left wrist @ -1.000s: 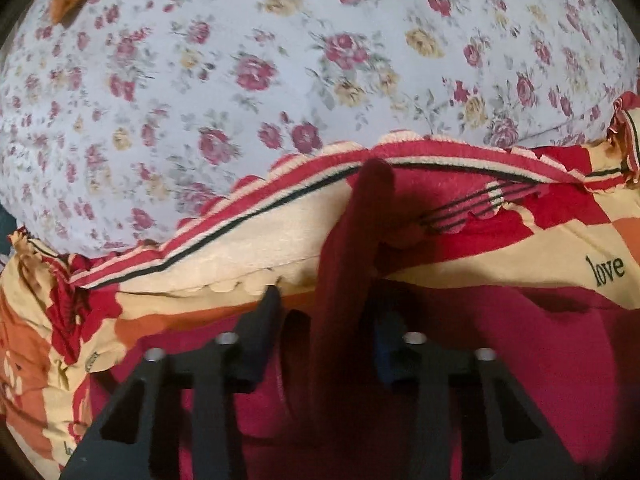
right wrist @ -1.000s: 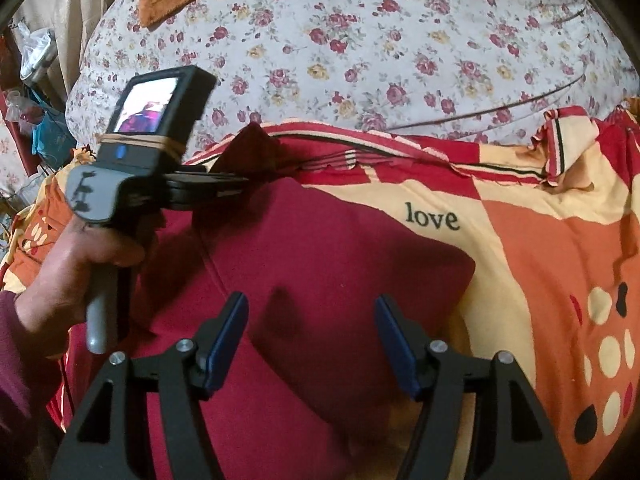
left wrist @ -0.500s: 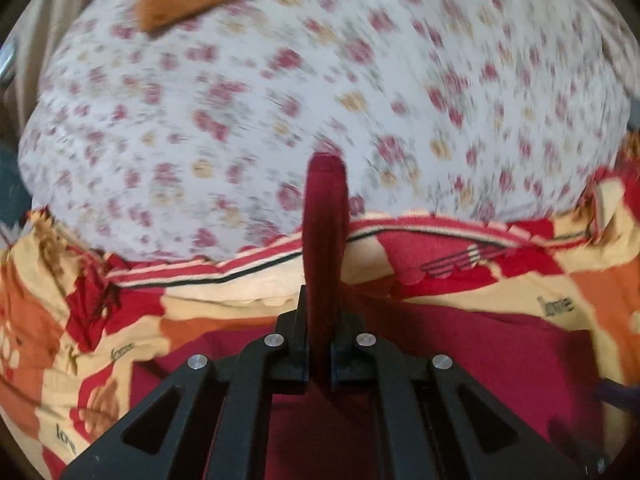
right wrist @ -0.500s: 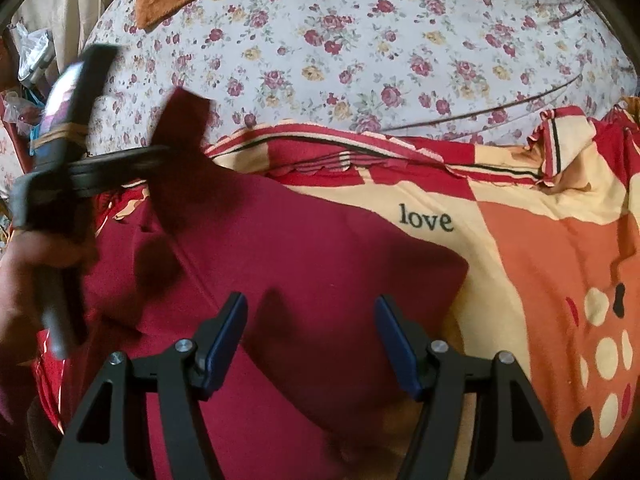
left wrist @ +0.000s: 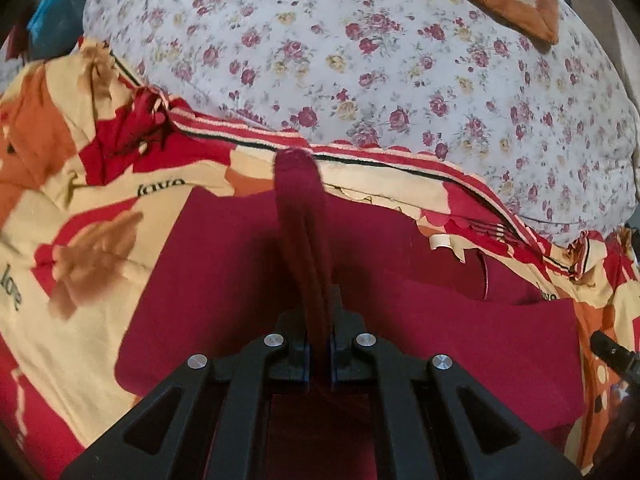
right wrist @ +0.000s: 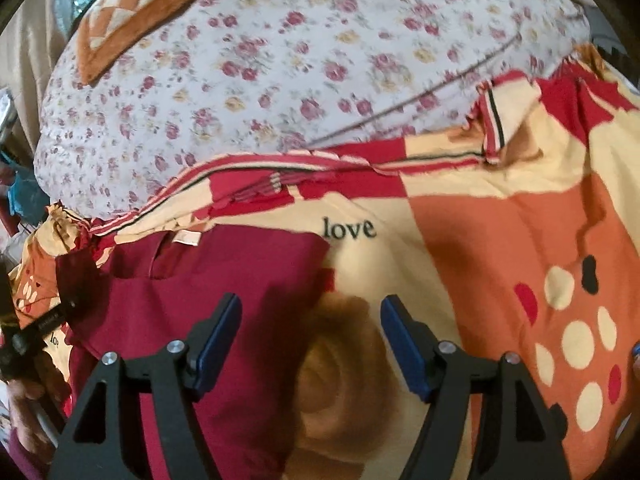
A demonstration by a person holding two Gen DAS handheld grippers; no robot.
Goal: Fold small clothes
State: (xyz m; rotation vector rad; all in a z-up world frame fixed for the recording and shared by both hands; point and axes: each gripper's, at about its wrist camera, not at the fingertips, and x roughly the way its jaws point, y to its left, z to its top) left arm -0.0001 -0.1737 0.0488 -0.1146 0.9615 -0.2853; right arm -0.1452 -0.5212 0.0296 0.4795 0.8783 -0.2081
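Note:
A dark red small garment [left wrist: 240, 280] lies flat on a patterned bedspread; it also shows in the right wrist view [right wrist: 240, 280], left of centre. My left gripper [left wrist: 318, 344] is shut on a raised fold of this garment [left wrist: 300, 216], which stands up between the jaws. My right gripper [right wrist: 310, 336] is open and empty, hovering over the garment's right edge and the bedspread. The left gripper's tip peeks in at the right wrist view's left edge [right wrist: 44, 316].
The bedspread [right wrist: 500, 240] is cream, orange and red with "love" printed on it. Behind it lies a white floral quilt [left wrist: 400, 60], with an orange checked cushion [right wrist: 140, 12] on top. Clutter sits past the bed's left side.
My left gripper closed on the garment fold, then carried it across and turned to a new view. My right gripper shifted right, staying open.

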